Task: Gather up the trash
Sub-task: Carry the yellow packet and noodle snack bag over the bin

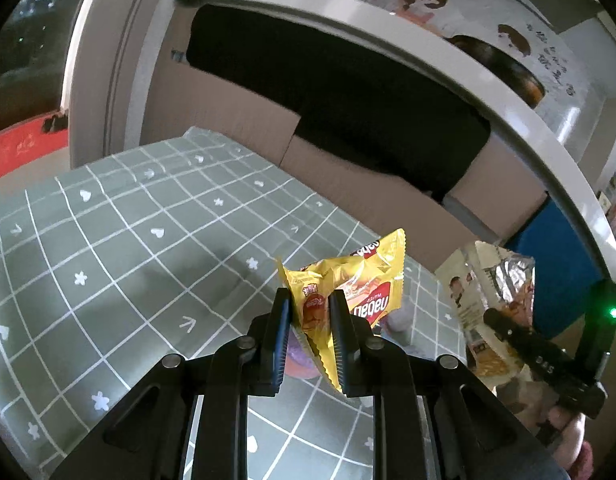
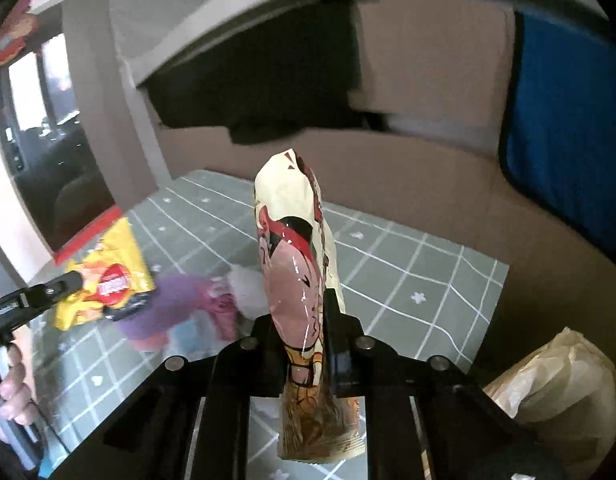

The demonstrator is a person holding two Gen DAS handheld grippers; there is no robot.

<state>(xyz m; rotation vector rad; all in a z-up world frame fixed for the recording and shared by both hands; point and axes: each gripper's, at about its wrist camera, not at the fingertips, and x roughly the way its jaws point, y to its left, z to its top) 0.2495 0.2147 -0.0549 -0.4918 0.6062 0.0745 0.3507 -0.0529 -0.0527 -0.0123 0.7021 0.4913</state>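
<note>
Left wrist view: left hand-held gripper (image 1: 310, 322) pinches a yellow wrapper (image 1: 348, 280) reading "nabati", above the green checked surface (image 1: 107, 220).

Right wrist view: right hand-held gripper (image 2: 303, 344) pinches a cream snack bag (image 2: 295, 260); only here a crumpled bag (image 2: 560, 392) shows beyond the surface's edge.

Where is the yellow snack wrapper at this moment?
The yellow snack wrapper is pinched in the left tongs, held above the green checked tablecloth. In the left wrist view, the cream snack bag is to its right.
</note>
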